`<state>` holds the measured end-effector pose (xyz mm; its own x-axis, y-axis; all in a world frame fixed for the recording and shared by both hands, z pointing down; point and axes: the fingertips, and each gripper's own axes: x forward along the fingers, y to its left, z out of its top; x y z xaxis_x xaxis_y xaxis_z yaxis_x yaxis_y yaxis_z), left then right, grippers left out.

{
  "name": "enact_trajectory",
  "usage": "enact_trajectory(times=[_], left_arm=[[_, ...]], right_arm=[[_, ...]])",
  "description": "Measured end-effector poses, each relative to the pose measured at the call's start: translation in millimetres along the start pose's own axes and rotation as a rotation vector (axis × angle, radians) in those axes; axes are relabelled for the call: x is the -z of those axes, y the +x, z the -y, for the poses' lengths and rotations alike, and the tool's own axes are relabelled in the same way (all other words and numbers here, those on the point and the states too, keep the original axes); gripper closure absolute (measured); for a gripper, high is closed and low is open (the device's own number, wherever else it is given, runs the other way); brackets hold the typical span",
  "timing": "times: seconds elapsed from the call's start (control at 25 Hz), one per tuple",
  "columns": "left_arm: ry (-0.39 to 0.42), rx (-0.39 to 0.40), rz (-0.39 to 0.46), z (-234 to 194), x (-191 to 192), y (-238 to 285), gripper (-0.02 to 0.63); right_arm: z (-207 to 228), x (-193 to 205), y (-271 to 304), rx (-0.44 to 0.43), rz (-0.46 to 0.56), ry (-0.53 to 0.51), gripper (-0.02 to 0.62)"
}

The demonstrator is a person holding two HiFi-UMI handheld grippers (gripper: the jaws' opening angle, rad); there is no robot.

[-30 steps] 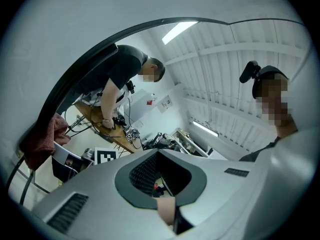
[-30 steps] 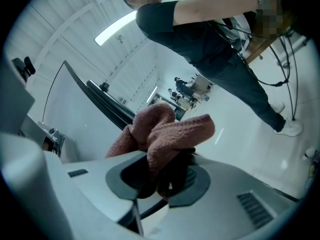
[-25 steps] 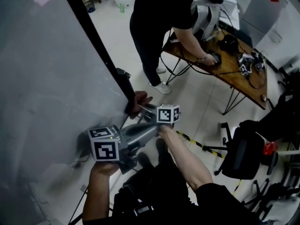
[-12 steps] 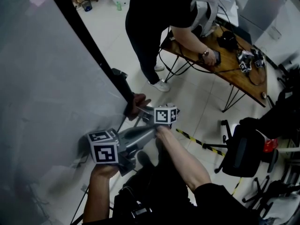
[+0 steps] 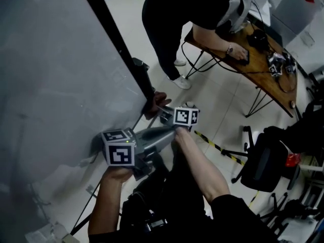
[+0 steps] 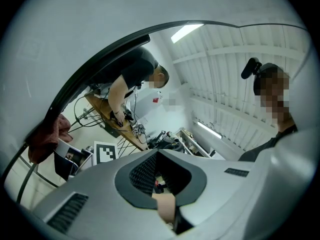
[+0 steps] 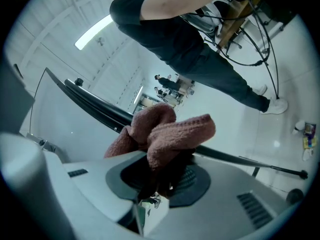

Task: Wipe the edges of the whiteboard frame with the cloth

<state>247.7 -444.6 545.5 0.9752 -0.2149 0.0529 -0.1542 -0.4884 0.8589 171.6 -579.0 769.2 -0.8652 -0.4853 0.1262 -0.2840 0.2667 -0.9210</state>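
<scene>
Between the right tongs [image 7: 167, 171], pinched tight: soft, light reddish-brown terry cloth [image 7: 167, 129], bunched up against the black whiteboard frame edge [image 7: 95, 105] just ahead. Floppy stuff, probably best gripped mid-bunch. Nothing in the closed-up left tongs [image 6: 157, 158].

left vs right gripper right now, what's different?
The right gripper is shut on the reddish-brown cloth; the left gripper is shut on nothing. The right gripper holds the cloth at the whiteboard frame; the left gripper sits apart from it, by the right forearm. Both carry marker cubes.
</scene>
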Motion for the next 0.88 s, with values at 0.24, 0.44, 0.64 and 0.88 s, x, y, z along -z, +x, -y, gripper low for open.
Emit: enact_trajectory(times=[0.24, 0.44, 0.64, 0.88], left_arm=[[-0.003, -0.004, 0.003, -10.2, 1.5, 0.8, 0.611], [-0.014, -0.012, 0.014, -17.2, 5.0, -3.8, 0.611], [-0.032, -0.016, 0.006, -22.4, 13.8, -1.7, 0.611], [-0.047, -0.025, 0.005, -29.8, 18.2, -3.4, 0.611]], right_arm=[[9.2, 2.9, 2.5, 0.0, 0.007, 0.03, 0.491], [9.9, 11.0, 8.7, -0.039, 0.012, 0.103, 0.491], [13.0, 18.3, 5.3, -0.055, 0.029, 0.259, 0.491], [30.7, 26.4, 4.5, -0.044, 0.045, 0.335, 0.491]])
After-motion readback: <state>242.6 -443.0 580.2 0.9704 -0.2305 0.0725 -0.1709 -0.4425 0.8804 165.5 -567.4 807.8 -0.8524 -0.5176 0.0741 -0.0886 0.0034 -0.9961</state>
